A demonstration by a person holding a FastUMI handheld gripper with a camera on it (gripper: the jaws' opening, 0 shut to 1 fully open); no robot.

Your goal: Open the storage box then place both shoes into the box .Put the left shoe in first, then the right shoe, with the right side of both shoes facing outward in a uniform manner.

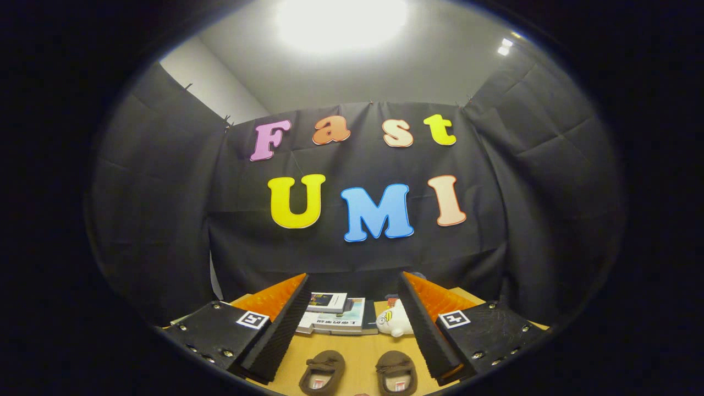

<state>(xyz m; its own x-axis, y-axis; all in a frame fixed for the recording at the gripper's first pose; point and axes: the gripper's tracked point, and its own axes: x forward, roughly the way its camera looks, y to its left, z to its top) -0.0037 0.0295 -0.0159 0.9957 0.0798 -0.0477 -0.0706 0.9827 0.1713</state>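
Note:
Two small brown slip-on shoes sit side by side on the wooden table, toes pointing away from me. The left shoe (322, 372) and the right shoe (396, 373) lie low between my fingers, only partly in sight. My gripper (353, 286) is open, held above and behind the shoes, with nothing between its fingers (286, 324).
A stack of books (336, 316) lies on the table (357, 352) beyond the shoes. A white soft toy (395, 322) rests beside the books, close to the right finger. Black cloth walls close the booth on three sides.

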